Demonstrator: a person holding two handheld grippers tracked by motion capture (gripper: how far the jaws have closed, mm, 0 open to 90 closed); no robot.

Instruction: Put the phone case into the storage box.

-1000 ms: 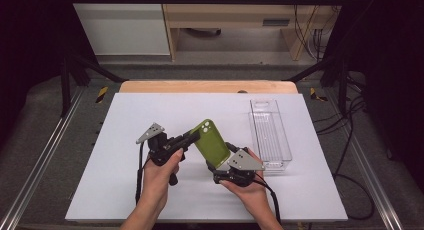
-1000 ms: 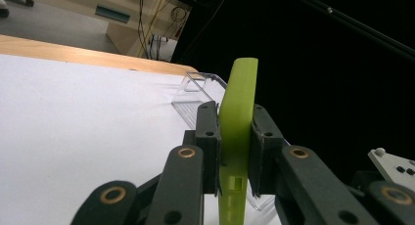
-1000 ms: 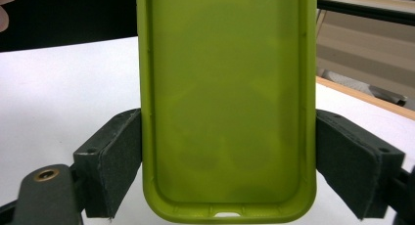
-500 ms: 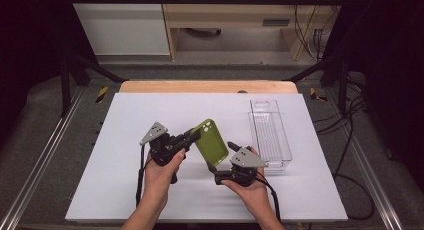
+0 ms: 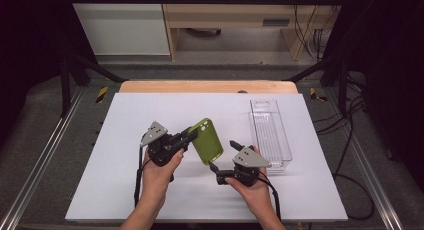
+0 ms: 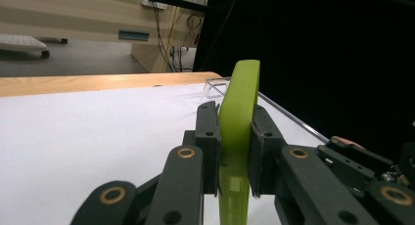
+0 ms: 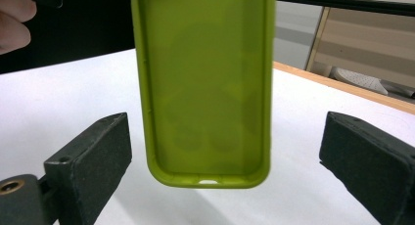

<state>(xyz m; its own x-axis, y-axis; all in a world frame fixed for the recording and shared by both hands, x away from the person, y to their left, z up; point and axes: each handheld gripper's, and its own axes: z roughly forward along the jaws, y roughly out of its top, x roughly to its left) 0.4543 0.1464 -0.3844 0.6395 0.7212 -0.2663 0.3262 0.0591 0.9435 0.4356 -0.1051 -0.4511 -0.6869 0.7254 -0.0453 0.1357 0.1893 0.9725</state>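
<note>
Left gripper (image 6: 234, 151): jaws pinched on the edge of the soft olive-green silicone phone case (image 6: 239, 137), which stands on edge between the pads (image 6: 209, 146). In the high view this gripper (image 5: 192, 134) holds the case (image 5: 207, 141) lifted off the white table sheet (image 5: 125, 125), tilted, at mid-table.

Right gripper (image 7: 225, 151): jaws spread wide, one to each side of the case's lower end (image 7: 205, 98), touching neither. In the high view it (image 5: 224, 155) sits just below the case.

Change noted: a second ago the right gripper was at the case's lower corner; it has since let go and backed off, and the case has tipped more upright. Judgement: a hand-over is completed or a regrip is pending; the left gripper alone carries it.

Clear plastic tray (image 5: 270, 132) lies near, to the right, empty.
</note>
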